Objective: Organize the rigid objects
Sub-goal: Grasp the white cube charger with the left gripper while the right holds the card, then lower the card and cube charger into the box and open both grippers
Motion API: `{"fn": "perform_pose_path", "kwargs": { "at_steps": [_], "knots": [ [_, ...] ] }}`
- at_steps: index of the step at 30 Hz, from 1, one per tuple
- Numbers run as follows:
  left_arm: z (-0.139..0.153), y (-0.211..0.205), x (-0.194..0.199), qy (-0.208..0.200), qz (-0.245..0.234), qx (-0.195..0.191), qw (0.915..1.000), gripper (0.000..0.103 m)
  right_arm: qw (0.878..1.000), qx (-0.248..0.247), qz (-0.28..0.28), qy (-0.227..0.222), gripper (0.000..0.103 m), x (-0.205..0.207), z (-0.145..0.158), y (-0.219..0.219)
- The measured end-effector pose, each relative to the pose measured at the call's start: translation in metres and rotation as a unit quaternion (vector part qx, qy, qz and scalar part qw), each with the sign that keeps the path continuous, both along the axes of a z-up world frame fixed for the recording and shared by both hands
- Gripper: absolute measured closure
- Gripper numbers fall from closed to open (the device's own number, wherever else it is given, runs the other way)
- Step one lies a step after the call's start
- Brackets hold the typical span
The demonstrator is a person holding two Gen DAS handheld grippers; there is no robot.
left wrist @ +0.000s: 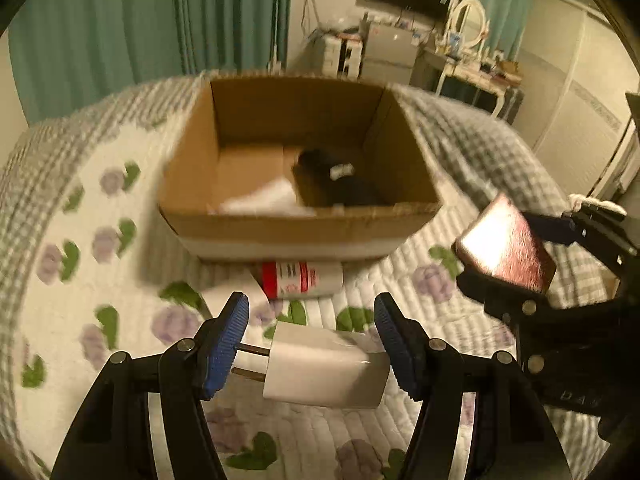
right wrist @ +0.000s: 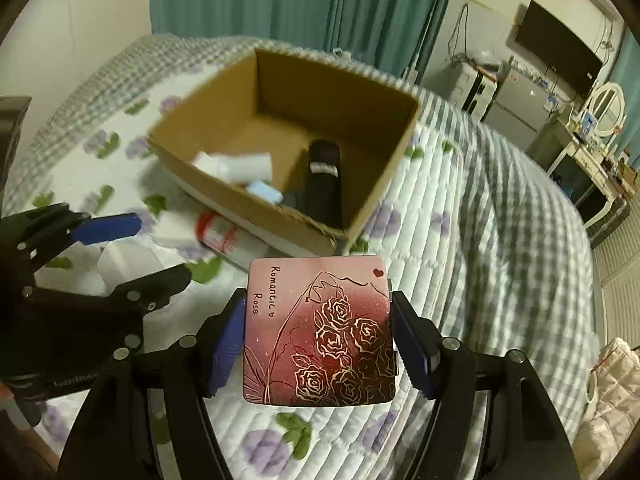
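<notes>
A big bed point(right wrist: 500, 200) holds everything, and it has a soft white quilt point(left wrist: 80, 288) with purple flowers and green leaves, plus gray checks near the edges. An open brown cardboard box point(left wrist: 296, 232) sits right on the quilt, and just beside its near side a small white bottle with a red label point(left wrist: 302, 279) lies flat. A white folded thing point(right wrist: 172, 226), too blurry to name, lies on the quilt next to the bottle.
</notes>
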State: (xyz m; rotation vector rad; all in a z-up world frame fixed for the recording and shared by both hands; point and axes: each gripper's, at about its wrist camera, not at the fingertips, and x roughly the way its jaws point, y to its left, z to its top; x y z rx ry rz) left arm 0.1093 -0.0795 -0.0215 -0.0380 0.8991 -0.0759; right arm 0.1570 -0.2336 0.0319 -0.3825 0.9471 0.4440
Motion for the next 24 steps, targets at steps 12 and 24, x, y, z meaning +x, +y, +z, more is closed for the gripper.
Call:
{"fn": "perform_pose_path", "kwargs": {
  "at_steps": [12,24],
  "knots": [
    [0.096,0.023,0.027,-0.107,-0.028,0.066,0.9916,0.037,0.996,0.076,-0.018,-0.052,0.034,0.004,0.111,0.018],
    [0.037,0.03,0.128,-0.088,-0.029,0.064,0.9936,0.037,0.992,0.104,-0.061,-0.045,0.034,0.126,0.064,0.05]
  ]
}}
